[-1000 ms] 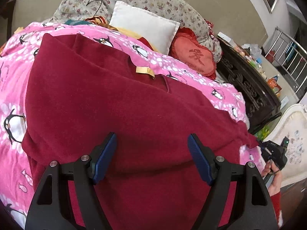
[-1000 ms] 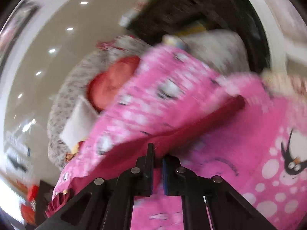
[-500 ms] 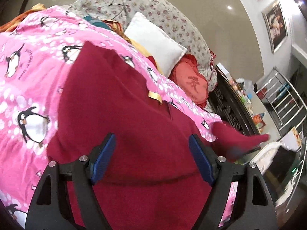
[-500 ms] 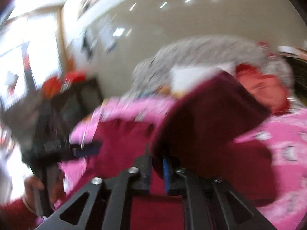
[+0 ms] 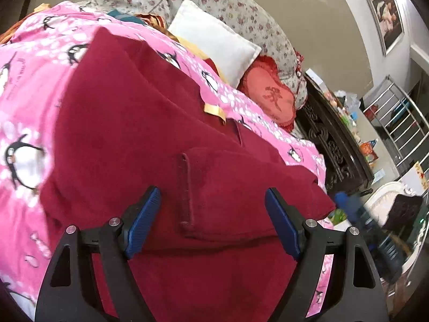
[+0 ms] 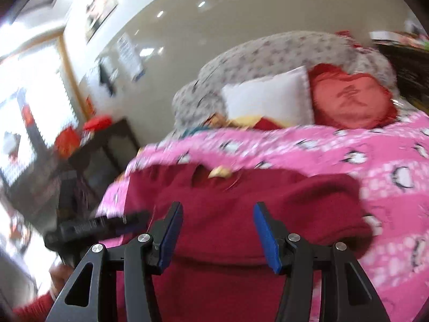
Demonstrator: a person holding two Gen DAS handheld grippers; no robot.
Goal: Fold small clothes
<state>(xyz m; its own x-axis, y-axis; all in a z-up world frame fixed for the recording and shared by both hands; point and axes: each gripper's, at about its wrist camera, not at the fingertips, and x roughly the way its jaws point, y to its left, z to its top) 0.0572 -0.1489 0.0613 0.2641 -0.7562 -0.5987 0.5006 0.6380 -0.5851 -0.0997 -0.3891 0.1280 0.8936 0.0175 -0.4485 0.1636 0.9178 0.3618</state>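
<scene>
A dark red garment [image 5: 128, 134] lies spread on a pink penguin-print bedspread [image 5: 32, 61]. Its right sleeve [image 5: 241, 185] is folded across the body, cuff edge near the middle. A yellow neck label [image 5: 214, 110] shows at the collar. My left gripper [image 5: 213, 214] is open and empty above the folded sleeve. My right gripper [image 6: 217, 230] is open and empty above the same garment [image 6: 228, 196]; the view is blurred. The right gripper shows blurred in the left wrist view [image 5: 346, 204], and the left one in the right wrist view [image 6: 91, 225].
A white pillow [image 5: 214, 40], a red heart cushion [image 5: 270, 96] and a floral headboard [image 5: 228, 2] sit at the bed's far end. A dark carved cabinet [image 5: 335, 145] stands to the right of the bed. A dark table [image 6: 102, 155] stands on the other side.
My right gripper carried the sleeve across the garment, opened and let it go. The sleeve now lies folded over the body. My left gripper stayed open.
</scene>
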